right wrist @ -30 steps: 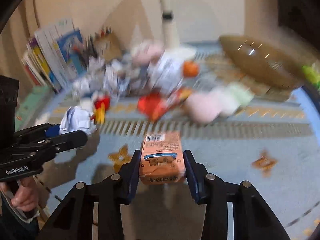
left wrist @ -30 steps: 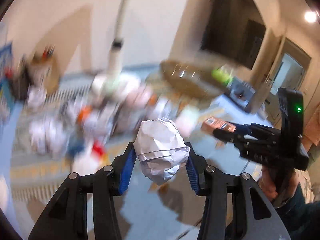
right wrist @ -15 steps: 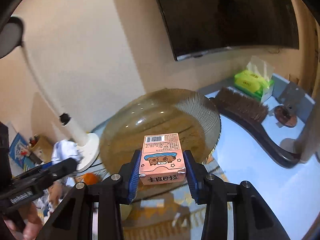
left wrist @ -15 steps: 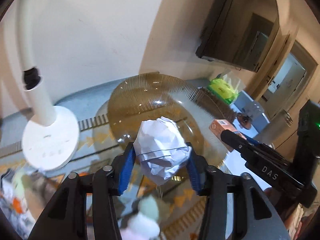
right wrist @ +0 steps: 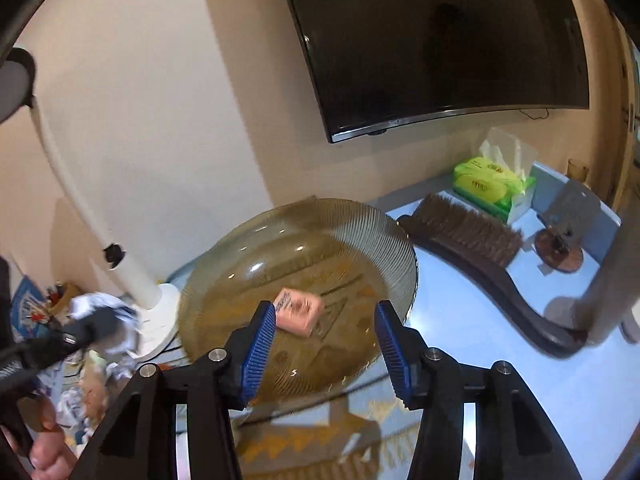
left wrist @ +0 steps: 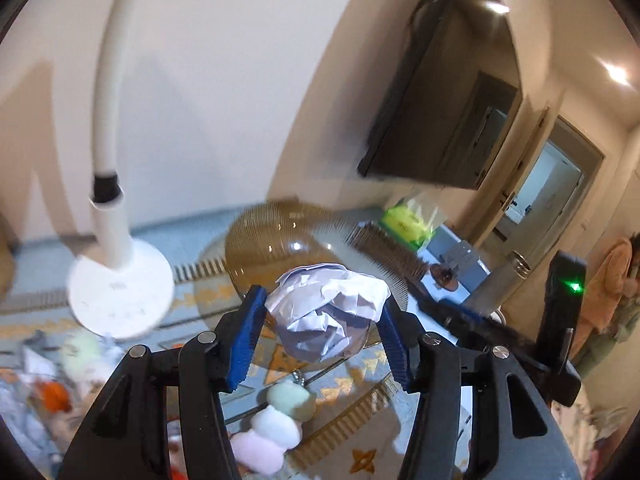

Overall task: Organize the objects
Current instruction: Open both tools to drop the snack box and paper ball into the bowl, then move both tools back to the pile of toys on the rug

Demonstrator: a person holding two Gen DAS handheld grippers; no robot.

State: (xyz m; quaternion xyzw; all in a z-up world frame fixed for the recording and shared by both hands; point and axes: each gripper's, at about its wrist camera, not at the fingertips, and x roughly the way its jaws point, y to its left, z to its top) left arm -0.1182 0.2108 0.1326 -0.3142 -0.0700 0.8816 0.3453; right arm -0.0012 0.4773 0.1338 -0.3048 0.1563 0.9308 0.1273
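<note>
A crumpled white paper ball (left wrist: 326,314) sits between the blue pads of my left gripper (left wrist: 322,312), which is shut on it above the near edge of the amber glass bowl (left wrist: 272,248). In the right wrist view that gripper (right wrist: 80,332) and the paper ball (right wrist: 106,318) show blurred at the left. My right gripper (right wrist: 325,344) hangs over the bowl (right wrist: 360,220) with its jaws opening and nothing pressed between the pads. The pink carton (right wrist: 298,312) lies tilted and blurred inside the bowl, clear of both pads.
A white lamp stand (left wrist: 120,292) rises left of the bowl. A brown brush (right wrist: 468,232), a green tissue box (right wrist: 492,188) and a small wooden stand (right wrist: 560,252) lie to the right. A pastel plush (left wrist: 276,420) and loose clutter lie near-left. A person (left wrist: 612,280) stands far right.
Both grippers swung from the cluttered pile over to the glass bowl. The right jaws spread and the pink carton left them for the bowl. The left still holds the paper ball.
</note>
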